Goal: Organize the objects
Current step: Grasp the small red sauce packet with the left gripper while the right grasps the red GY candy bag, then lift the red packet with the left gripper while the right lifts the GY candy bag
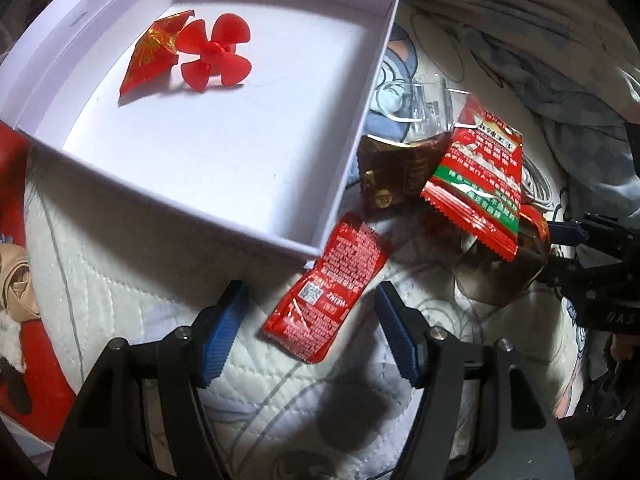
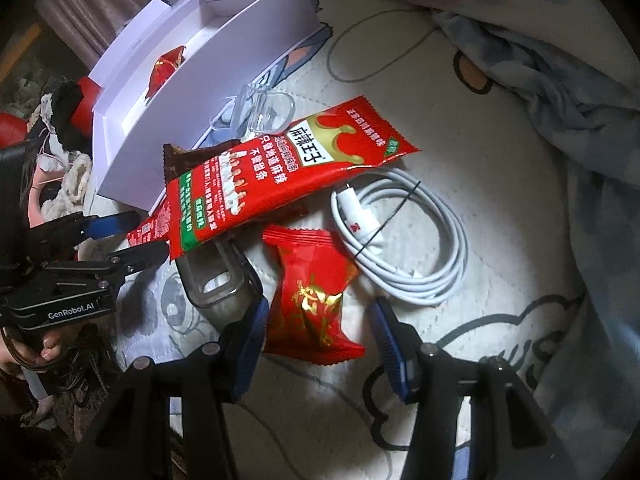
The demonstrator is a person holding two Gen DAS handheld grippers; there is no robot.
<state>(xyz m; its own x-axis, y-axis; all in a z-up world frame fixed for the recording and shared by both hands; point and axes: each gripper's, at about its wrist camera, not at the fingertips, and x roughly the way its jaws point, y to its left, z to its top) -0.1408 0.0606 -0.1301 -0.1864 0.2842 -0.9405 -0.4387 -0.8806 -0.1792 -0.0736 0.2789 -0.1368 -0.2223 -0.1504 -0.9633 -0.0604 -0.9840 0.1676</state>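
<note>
Hovering with jaws apart, the left gripper [image 1: 310,332] straddles a small red sachet [image 1: 326,286] lying beside the white box [image 1: 348,152], light, floppy, slippery, best pinched mid-body, while the right gripper [image 2: 318,344] frames a red candy packet [image 2: 312,296], unclamped

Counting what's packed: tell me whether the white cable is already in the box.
No, the cable lies coiled on the quilt, outside the box.
</note>
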